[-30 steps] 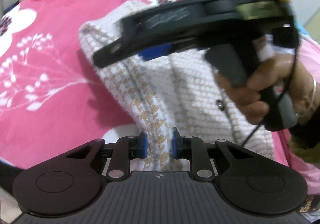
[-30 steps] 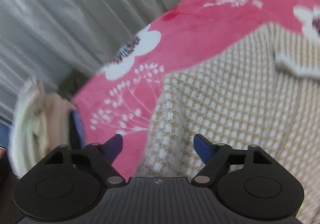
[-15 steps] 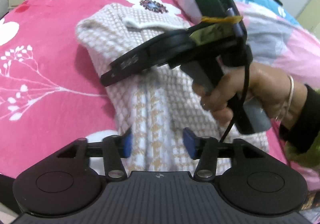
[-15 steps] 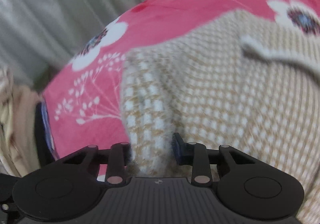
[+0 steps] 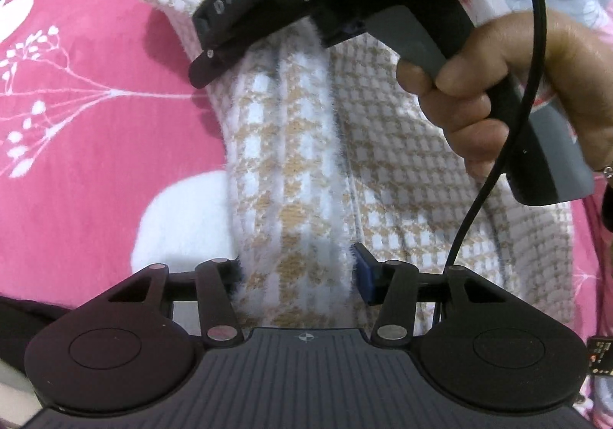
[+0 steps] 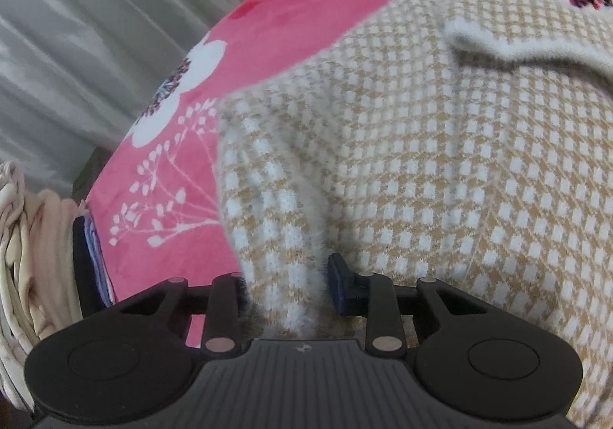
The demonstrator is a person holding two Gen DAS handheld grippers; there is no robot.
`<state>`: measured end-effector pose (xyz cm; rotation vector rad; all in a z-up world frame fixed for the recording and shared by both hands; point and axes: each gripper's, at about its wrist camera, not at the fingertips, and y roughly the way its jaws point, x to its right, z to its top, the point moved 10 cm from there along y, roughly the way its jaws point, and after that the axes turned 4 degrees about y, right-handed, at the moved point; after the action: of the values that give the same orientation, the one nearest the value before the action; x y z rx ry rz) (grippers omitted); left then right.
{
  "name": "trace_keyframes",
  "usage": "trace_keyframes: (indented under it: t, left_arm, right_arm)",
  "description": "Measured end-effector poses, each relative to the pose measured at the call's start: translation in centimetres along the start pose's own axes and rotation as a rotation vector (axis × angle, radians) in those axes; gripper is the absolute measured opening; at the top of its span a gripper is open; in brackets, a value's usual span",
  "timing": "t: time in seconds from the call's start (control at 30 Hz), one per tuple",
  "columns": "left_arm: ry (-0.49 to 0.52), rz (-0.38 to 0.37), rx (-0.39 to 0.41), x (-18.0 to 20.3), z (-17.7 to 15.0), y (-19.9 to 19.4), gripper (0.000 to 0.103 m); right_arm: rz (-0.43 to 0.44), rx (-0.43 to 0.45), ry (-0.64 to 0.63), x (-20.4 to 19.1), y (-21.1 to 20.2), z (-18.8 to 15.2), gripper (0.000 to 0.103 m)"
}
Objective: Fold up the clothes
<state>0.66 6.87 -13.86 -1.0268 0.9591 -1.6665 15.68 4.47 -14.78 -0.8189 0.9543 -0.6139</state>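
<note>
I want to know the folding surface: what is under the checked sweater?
The checked sweater lies on a pink floral blanket, which shows around its edges. What is beneath the sweater's middle, and beneath the blanket, is covered.

Left gripper (image 5: 295, 270): matte black body, ribbed top plate, two round side discs, silver pivot pins, blue finger pads (image 5: 363, 272). Right gripper (image 6: 285, 283): identical construction; its housing bears the marking "DAS" with a grey trigger and black cable. Right hand (image 5: 509, 91): bare skin, thin metal bracelet at the wrist.
</note>
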Motion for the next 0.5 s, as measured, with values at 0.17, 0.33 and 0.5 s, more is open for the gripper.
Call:
trace_keyframes:
  t: [0.17,0.33,0.5]
  left_arm:
    - [0.021,0.035,0.003,0.11,-0.38,-0.19,0.049]
    - [0.029,0.054,0.001,0.01,-0.67,-0.46,0.049]
    - [0.032,0.065,0.001,-0.21,-0.96,-0.71,0.049]
  right_arm:
    - [-0.031,0.008,-0.006,-0.27,0.37,-0.26,0.033]
    - [-0.018,0.009,0.009,-0.2,0.54,-0.22,0.038]
    - [-0.001,0.009,0.012,-0.2,0.63,-0.11,0.042]
